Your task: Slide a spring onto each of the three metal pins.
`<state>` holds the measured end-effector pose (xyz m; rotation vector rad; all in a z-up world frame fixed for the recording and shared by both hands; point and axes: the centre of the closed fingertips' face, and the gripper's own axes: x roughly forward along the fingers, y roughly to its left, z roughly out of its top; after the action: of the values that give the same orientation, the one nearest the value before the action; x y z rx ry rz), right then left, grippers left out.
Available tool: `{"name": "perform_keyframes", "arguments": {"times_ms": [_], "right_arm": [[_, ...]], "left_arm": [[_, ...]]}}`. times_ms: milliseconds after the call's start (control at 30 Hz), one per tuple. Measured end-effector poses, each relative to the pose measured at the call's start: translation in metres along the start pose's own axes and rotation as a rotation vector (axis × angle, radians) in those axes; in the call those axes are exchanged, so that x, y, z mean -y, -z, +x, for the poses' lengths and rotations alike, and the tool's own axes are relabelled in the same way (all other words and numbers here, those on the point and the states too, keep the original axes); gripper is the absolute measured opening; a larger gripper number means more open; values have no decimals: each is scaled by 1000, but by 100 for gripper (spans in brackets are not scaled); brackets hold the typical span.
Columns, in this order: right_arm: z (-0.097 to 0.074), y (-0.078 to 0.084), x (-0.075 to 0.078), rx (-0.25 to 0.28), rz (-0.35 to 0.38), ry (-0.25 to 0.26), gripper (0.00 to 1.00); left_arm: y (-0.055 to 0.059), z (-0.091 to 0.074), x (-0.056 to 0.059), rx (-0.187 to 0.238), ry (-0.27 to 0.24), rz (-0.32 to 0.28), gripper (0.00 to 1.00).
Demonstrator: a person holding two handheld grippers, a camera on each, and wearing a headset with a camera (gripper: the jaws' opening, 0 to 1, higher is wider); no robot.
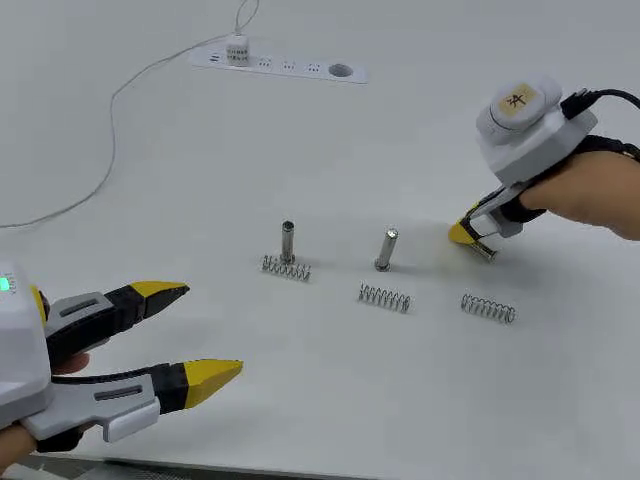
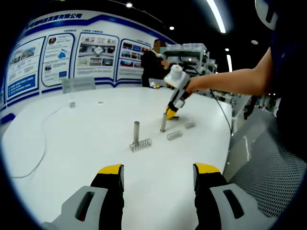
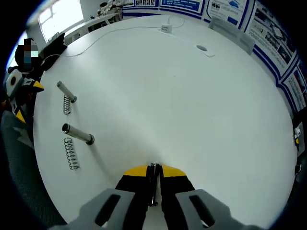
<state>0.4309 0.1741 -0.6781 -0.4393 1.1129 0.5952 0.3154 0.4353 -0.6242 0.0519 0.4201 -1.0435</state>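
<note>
No spring is on a pin yet. Three silver coil springs (image 1: 385, 298) lie flat on the white tabletop (image 1: 300, 150). Two short silver metal pins (image 1: 387, 248) stand upright to the left of the right gripper (image 3: 152, 172). That gripper is clenched on the third pin (image 3: 153, 188), whose long axis runs along the jaws. The left gripper (image 1: 200, 335) hangs released, well apart.

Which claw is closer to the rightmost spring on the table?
Right. The right gripper is just beyond that spring, shut on a pin; the left gripper hangs open far to its left.
</note>
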Motion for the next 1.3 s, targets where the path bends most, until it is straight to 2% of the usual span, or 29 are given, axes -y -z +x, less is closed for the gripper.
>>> {"name": "perform_keyframes", "arguments": {"times_ms": [367,600,733,933,1133,1300], "right_arm": [[1,1,-2,-72,-3,5,10],[1,1,-5,-129,-81,40,10],[0,1,-5,-140,-81,44,9],[-2,1,-5,-94,-67,77,9],[-5,5,-1,-22,-27,67,8],[-16,3,-9,18,-3,56,9]], "left_arm": [[-1,2,3,-6,15,4,58],[-3,3,5,-2,19,3,57],[-4,3,5,0,17,2,56],[-4,2,6,-3,20,7,55],[-10,4,7,4,24,19,55],[-11,3,6,7,21,20,55]]}}
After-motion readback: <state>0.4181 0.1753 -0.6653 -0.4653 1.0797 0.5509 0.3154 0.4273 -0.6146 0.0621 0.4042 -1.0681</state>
